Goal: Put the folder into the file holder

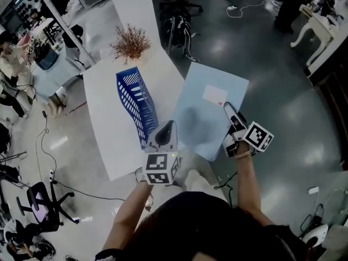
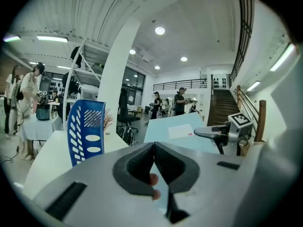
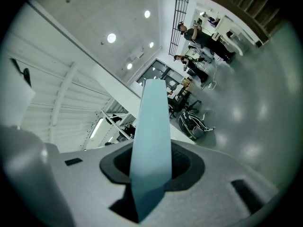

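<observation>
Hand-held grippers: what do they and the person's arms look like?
The left hand-held gripper and right hand-held gripper have pale grey bodies with dark-lined jaws; each carries a white cube printed with black square markers. The person wears a dark top.

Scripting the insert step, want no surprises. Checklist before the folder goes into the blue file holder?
1. Grip: right gripper closed on the folder edge: ok.
2. Target: file holder upright on the table: ok.
3. Alignment: folder edge-on to the holder's opening: not ok; its broad face is up, to the right of the holder.
4. Spare hand: left gripper empty, jaws together, near the holder's base: ok.
5. Path: dried plant sits beyond the holder: ok.
6. Holder's inside free: cannot tell.
</observation>
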A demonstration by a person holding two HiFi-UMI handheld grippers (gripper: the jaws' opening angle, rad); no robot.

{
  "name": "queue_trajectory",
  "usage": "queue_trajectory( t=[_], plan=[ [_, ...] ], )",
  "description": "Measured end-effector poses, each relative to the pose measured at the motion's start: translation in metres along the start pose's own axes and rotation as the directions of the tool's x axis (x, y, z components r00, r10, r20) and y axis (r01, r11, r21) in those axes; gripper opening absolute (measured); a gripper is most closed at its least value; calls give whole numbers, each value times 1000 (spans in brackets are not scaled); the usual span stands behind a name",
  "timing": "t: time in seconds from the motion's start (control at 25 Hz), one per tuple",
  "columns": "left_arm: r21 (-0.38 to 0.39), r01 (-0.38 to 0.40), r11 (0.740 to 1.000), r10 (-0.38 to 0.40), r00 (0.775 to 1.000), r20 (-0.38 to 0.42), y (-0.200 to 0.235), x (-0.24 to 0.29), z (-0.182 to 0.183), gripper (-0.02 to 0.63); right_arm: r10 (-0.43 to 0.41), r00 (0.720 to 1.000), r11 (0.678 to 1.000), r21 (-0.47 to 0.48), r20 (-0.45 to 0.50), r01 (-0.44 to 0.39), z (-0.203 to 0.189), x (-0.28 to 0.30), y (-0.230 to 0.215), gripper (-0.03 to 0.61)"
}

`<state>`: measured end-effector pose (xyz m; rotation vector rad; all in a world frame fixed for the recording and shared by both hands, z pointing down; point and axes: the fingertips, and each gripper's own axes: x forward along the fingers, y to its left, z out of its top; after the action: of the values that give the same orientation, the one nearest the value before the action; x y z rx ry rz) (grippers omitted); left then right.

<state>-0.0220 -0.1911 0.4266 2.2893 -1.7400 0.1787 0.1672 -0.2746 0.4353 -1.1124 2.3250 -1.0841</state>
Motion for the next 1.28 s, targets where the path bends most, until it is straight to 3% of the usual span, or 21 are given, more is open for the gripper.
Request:
queue_trajectory(
  t=[0.12,0.24,0.48,1.28],
  plan=[
    [9,16,1000,-16,1000,0,9,-10,3,5,20,999,999,-48,42,-18,4,-2,22,138],
    [17,24,1000,-24,1000,-2,19,-24,1,5,-42,997,998,-51,69,45,-1,-12,28,138],
    [15,26,1000,-26,1000,6,35,-50,0,5,-67,991,992,-100,119,80,-6,-31,58,138],
    [30,101,994,-102,995,16,60,-107,-8,5,-17,965,960,-266,260,89,-12,-69,164,138]
  ],
)
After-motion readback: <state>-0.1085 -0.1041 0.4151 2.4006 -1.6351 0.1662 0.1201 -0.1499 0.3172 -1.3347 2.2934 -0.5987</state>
